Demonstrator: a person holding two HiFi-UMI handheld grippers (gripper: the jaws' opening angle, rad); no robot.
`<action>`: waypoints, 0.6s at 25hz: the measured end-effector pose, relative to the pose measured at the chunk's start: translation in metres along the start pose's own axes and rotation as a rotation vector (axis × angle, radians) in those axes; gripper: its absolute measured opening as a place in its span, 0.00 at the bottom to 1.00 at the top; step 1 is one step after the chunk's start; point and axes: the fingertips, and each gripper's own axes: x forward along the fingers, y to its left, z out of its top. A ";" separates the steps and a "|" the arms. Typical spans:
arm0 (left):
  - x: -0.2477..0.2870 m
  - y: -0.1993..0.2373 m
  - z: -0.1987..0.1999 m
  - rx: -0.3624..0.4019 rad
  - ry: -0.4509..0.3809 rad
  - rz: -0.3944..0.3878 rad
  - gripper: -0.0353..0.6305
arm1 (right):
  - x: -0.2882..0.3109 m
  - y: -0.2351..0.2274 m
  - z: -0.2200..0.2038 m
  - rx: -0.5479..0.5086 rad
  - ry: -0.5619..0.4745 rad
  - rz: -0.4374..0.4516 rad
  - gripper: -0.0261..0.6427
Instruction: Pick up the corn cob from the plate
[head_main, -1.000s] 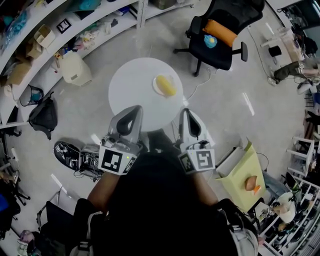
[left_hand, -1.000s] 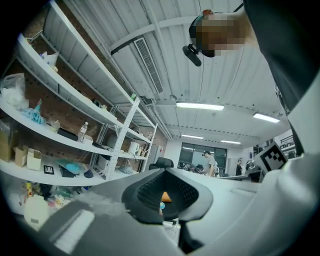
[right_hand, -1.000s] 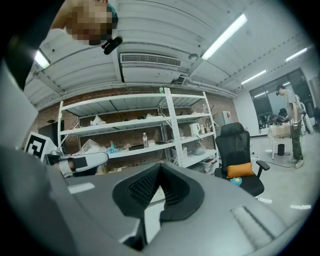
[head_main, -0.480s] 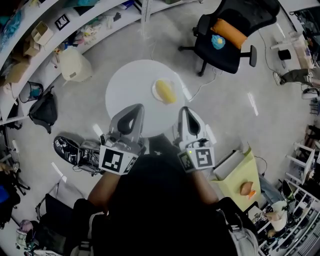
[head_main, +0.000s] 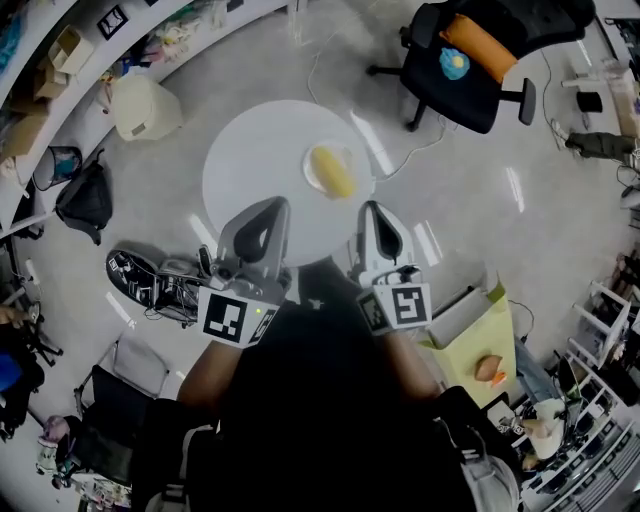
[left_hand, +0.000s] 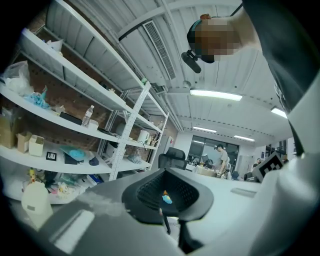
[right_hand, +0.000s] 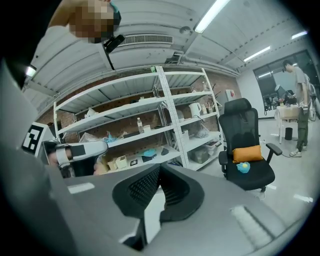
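Since the frame a second earlier the office chair (head_main: 480, 70) has slid toward the head view's upper right, and the tips of the left gripper (head_main: 272, 206) and right gripper (head_main: 370, 208) now reach slightly farther over the near edge of the round table (head_main: 240, 165). Both grippers have their jaws together with nothing between them. The corn cob (head_main: 332, 172) lies untouched on its plate (head_main: 311, 162), right of the table's middle and well ahead of the right gripper. By this reading the approach is under way and the jaws must part before any grasp. Neither gripper view shows corn cob, plate or tabletop; both look level at the shelves (left_hand: 75, 125). The pale plate rim barely separates from the white table, and the person's body hides the near floor.
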 end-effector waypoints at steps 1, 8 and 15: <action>0.003 0.002 -0.003 -0.006 0.004 0.006 0.06 | 0.004 -0.002 -0.001 0.006 -0.002 0.006 0.05; 0.021 0.015 -0.026 -0.039 0.043 0.039 0.06 | 0.026 -0.024 -0.031 0.009 0.082 0.000 0.05; 0.039 0.028 -0.052 -0.069 0.083 0.056 0.06 | 0.051 -0.040 -0.059 0.007 0.145 0.006 0.05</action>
